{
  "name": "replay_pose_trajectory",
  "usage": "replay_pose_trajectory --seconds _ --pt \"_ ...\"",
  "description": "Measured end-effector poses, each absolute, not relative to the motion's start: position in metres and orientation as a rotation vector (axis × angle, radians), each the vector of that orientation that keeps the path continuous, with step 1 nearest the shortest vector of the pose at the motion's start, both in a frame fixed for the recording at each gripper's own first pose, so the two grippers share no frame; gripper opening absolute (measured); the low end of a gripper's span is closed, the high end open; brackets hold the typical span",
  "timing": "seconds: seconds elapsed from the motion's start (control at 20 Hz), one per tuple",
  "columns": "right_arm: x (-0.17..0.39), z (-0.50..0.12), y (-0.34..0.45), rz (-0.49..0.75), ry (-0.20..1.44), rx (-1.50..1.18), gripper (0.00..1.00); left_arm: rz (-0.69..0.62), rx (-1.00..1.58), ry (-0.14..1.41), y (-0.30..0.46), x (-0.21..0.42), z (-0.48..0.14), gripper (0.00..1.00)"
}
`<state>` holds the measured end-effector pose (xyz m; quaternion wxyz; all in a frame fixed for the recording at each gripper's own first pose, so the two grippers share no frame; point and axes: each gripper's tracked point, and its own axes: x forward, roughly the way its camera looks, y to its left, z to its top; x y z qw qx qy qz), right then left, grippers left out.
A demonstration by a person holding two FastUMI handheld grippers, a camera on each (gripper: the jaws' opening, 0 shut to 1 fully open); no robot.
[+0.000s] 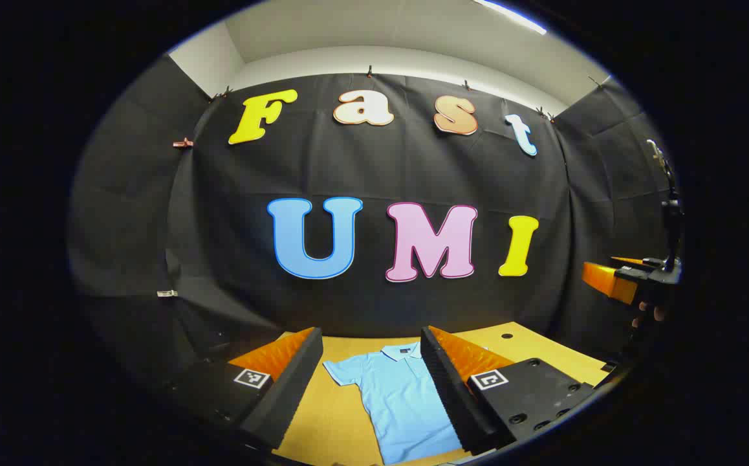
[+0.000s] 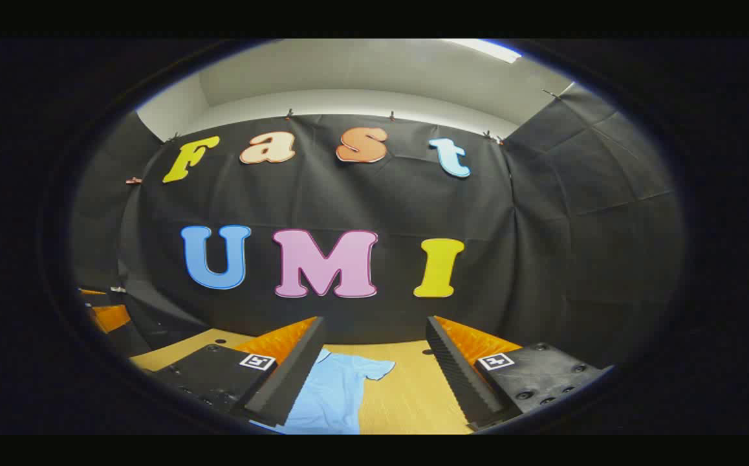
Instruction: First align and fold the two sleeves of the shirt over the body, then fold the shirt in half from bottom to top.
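**Left gripper view and right gripper view: shirt flat on the table, both grippers raised and empty**

Black cloth wall (image 1: pixel 381 168) takes up most of both views, hung by small clips along its top edge, with a pale ceiling above it. Below it lies the wooden table (image 1: pixel 530 353), tan in colour, with a small dark hole near its far edge.

On the table the light blue shirt (image 1: pixel 400 401) is spread flat, collar toward the wall and hem toward the camera. In the left gripper view one short sleeve (image 1: pixel 342 372) lies out to the side, unfolded; the shirt's other side is hidden behind a finger of the left gripper (image 1: pixel 371 388). In the right gripper view the shirt (image 2: pixel 332 395) shows its other sleeve (image 2: pixel 374 369), also spread out, while the body is partly covered by a finger of the right gripper (image 2: pixel 374 382).

Both grippers hang above the table with their jaws wide apart and nothing between them; neither touches the shirt.

At the right edge of the left gripper view the right gripper (image 1: pixel 633 285) appears farther off, held by a hand (image 1: pixel 649 314) whose fingers show just beneath it. How its jaws stand cannot be told from there.
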<state>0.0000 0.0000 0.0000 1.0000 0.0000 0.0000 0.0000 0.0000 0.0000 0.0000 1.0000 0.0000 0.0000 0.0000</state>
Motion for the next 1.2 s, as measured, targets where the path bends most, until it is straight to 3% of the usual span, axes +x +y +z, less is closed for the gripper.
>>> replay_pose_trajectory --seconds 0.8,1.2 --pt "0.002 0.0 0.002 0.01 0.002 -0.039 0.97 -0.04 0.025 0.026 -0.017 0.004 -0.012 0.97" --pt "0.038 -0.019 0.002 0.016 0.062 -0.062 0.97 -0.001 -0.002 0.033 -0.01 0.024 -0.012 0.97"
